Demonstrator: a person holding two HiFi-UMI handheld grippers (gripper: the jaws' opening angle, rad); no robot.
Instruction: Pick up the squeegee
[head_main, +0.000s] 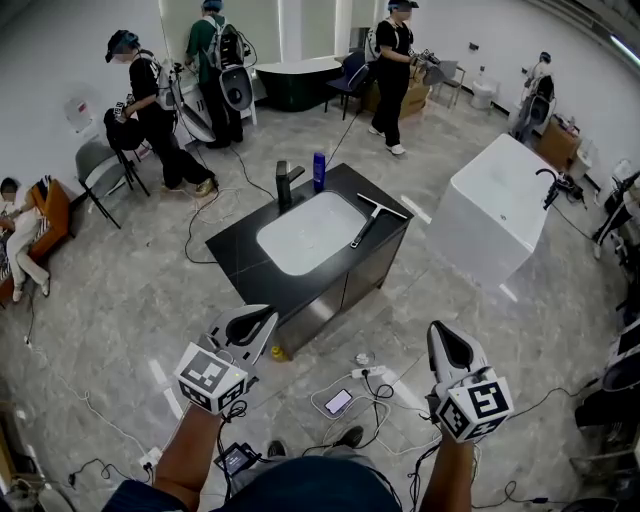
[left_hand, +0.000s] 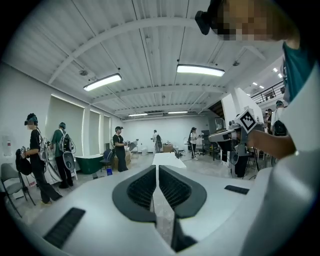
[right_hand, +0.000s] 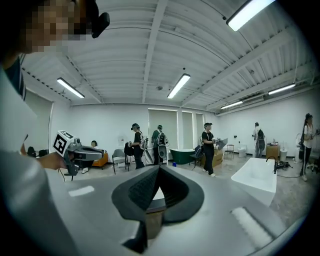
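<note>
The squeegee (head_main: 364, 228), a black handle with a pale blade bar, lies across the right rim of the white basin (head_main: 300, 235) set in a black counter (head_main: 235, 255). Both grippers hang in the air over the floor on the near side of the counter, well short of the squeegee. My left gripper (head_main: 268, 314) points at the counter's near edge with its jaws together and nothing between them (left_hand: 157, 167). My right gripper (head_main: 437, 328) is further right, its jaws meeting at the tips and empty (right_hand: 159, 168). The squeegee does not show in either gripper view.
A black faucet (head_main: 284, 184) and a blue bottle (head_main: 319, 170) stand at the counter's far edge. A white bathtub (head_main: 495, 205) sits to the right. Cables, a power strip and a phone (head_main: 338, 401) lie on the floor between me and the counter. Several people stand behind it.
</note>
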